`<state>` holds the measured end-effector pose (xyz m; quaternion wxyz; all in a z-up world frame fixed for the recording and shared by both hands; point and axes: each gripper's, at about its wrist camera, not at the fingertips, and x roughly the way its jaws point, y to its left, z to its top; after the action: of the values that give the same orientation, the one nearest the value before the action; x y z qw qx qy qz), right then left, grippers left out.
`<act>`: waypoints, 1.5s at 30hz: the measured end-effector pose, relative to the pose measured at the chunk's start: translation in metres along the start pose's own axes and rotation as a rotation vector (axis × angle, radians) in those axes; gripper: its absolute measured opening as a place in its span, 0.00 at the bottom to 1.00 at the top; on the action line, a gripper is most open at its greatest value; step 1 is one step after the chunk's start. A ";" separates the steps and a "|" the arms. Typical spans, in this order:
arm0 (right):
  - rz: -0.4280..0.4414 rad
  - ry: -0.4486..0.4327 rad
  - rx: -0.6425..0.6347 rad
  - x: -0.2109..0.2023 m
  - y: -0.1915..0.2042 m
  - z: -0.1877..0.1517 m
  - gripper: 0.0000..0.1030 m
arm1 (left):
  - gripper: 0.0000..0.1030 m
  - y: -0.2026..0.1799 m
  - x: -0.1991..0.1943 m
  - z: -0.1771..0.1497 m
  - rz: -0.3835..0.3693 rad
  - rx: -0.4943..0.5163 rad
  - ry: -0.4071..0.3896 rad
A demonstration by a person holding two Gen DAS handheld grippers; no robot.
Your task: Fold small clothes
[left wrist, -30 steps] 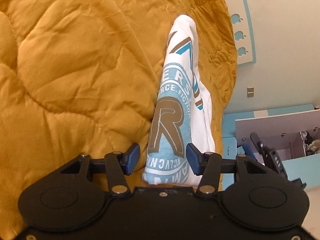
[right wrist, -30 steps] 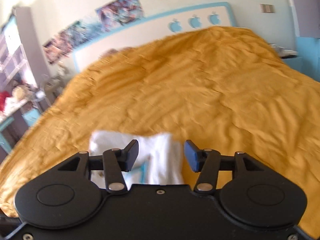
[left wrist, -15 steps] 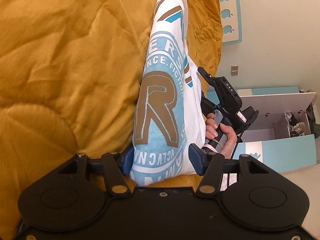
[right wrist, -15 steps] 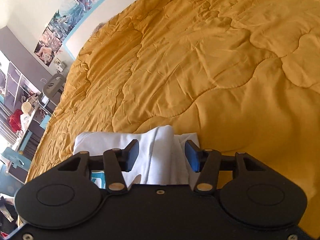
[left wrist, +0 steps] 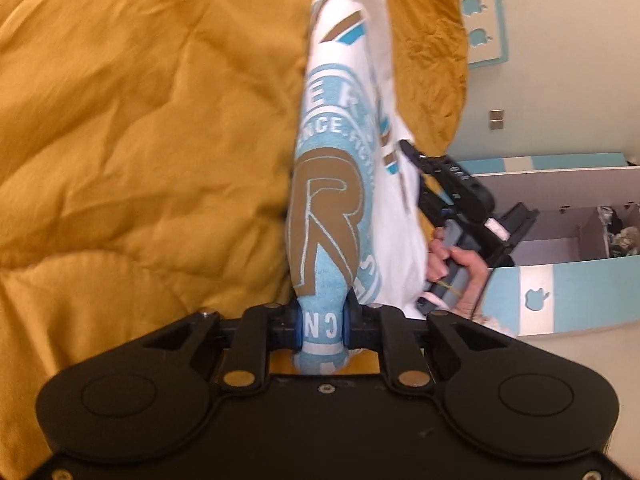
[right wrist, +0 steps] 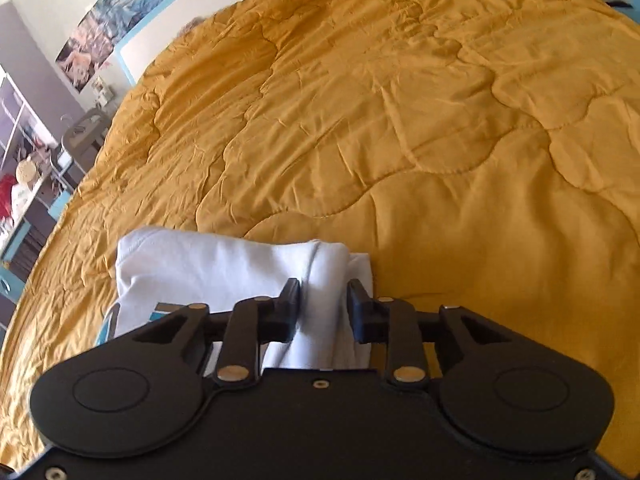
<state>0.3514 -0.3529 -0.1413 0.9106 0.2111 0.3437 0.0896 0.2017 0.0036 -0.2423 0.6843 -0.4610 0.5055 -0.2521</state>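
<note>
Nearest in the left wrist view, the left gripper (left wrist: 322, 322) has its blue pads pinched tight on the light-blue printed end of the white T-shirt (left wrist: 340, 184), the cloth bunched into a narrow neck between them. From there the shirt stretches away, with a big brown "R" on a blue round print and brown and blue stripes further up; parts of the lettering are folded under and cannot be read. The shirt lies over the mustard quilt (left wrist: 140, 128) that covers the bed.

Just to the right of the shirt, the person's right hand (left wrist: 460, 264) grips the handle of the right gripper (right wrist: 323, 304), whose black body is partly hidden behind the white cloth in that view. In the right wrist view its two fingers stand a little apart with a thick ridge of white shirt (right wrist: 224, 264) between them and touching both; whether they are truly squeezing it is hard to say. A sliver of the blue and brown print peeks out at the left, half hidden by the tool.

Farther off on the right of the left view, an open white-and-blue drawer (left wrist: 560, 240) holds a crumpled heap of dark and pale things at its far end, too small to make out. Beyond the quilt, a headboard (left wrist: 484, 16) with blue apple cut-outs stands against the wall.
</note>
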 end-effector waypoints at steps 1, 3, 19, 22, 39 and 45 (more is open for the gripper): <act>0.019 -0.014 0.041 -0.008 -0.003 -0.002 0.36 | 0.19 0.007 0.002 -0.001 -0.005 -0.008 -0.004; 0.039 -0.018 0.071 -0.030 -0.005 -0.005 0.36 | 0.21 0.017 0.002 -0.002 -0.039 -0.029 -0.008; 0.095 0.275 -0.002 -0.149 -0.006 -0.084 0.34 | 0.28 0.004 0.005 -0.008 -0.020 0.007 -0.033; 0.080 0.271 -0.028 -0.150 0.001 -0.088 0.10 | 0.29 -0.002 0.006 -0.008 -0.002 0.013 -0.039; 0.143 0.170 0.163 -0.166 -0.025 -0.075 0.52 | 0.44 -0.022 -0.017 0.007 0.058 0.126 -0.047; 0.194 0.098 0.141 -0.128 -0.015 -0.039 0.60 | 0.49 -0.030 -0.020 0.072 0.113 0.109 -0.167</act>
<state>0.2304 -0.3936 -0.0992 0.8627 0.3022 0.3713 0.1629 0.2645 0.0332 -0.2018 0.7614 -0.4131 0.4574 -0.2010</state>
